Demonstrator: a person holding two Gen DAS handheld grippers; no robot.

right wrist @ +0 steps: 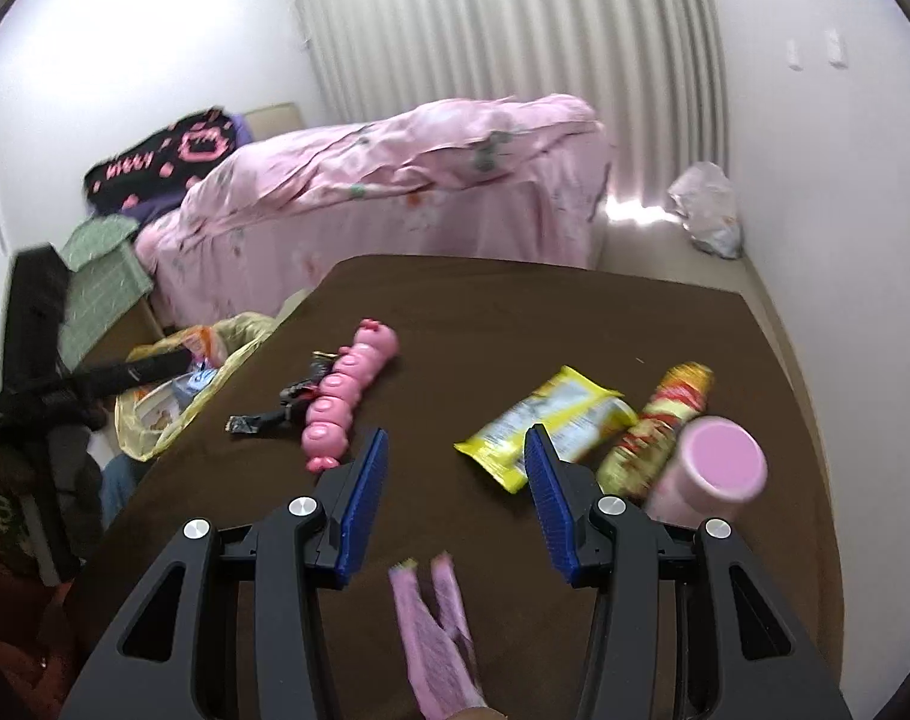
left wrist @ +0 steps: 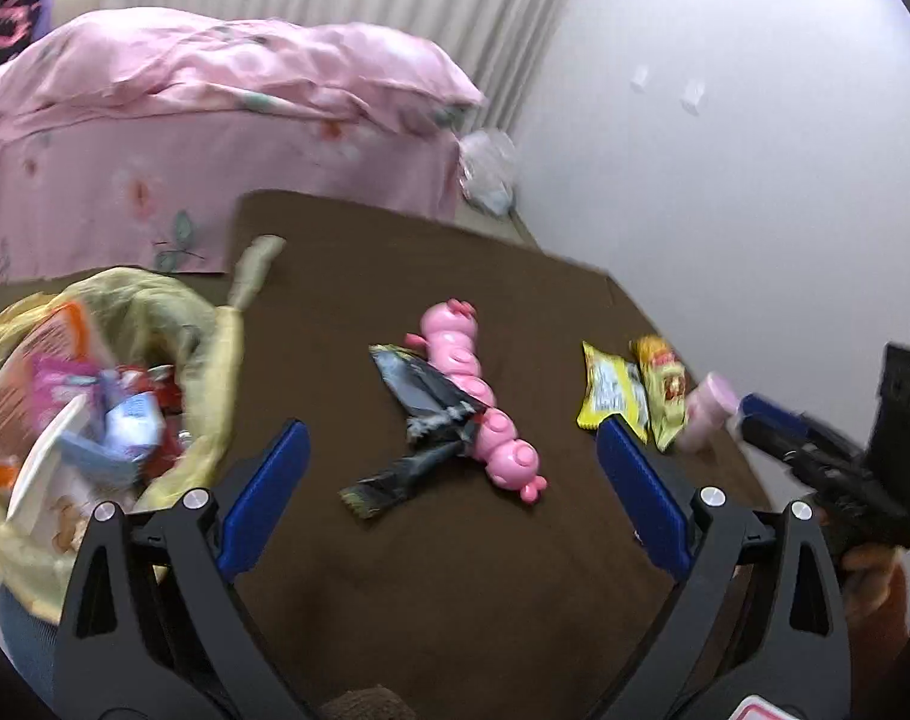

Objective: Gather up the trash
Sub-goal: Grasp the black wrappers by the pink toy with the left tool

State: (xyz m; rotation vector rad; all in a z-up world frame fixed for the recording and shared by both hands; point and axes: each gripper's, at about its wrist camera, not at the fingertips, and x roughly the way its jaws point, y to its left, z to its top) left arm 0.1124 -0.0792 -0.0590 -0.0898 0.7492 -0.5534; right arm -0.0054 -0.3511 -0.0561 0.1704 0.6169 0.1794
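Observation:
A brown table (left wrist: pixel 455 570) holds a black wrapper (left wrist: pixel 425 414) lying against a pink caterpillar toy (left wrist: pixel 479 402). A yellow wrapper (left wrist: pixel 611 393) and a red-yellow snack pack (left wrist: pixel 665 390) lie to the right, beside a pink cup (left wrist: pixel 707 414). A yellow trash bag (left wrist: pixel 125 396) with several wrappers hangs at the table's left edge. My left gripper (left wrist: pixel 449 468) is open, just before the black wrapper. My right gripper (right wrist: pixel 455 468) is open above the table, near the yellow wrapper (right wrist: pixel 545 420). A pink wrapper (right wrist: pixel 437 630) lies below it.
A bed with a pink cover (left wrist: pixel 215 138) stands behind the table. A white plastic bag (right wrist: pixel 707 210) lies on the floor by the wall. A green box (right wrist: pixel 107 276) sits left of the bed. The pink cup (right wrist: pixel 713 468) stands right of my right gripper.

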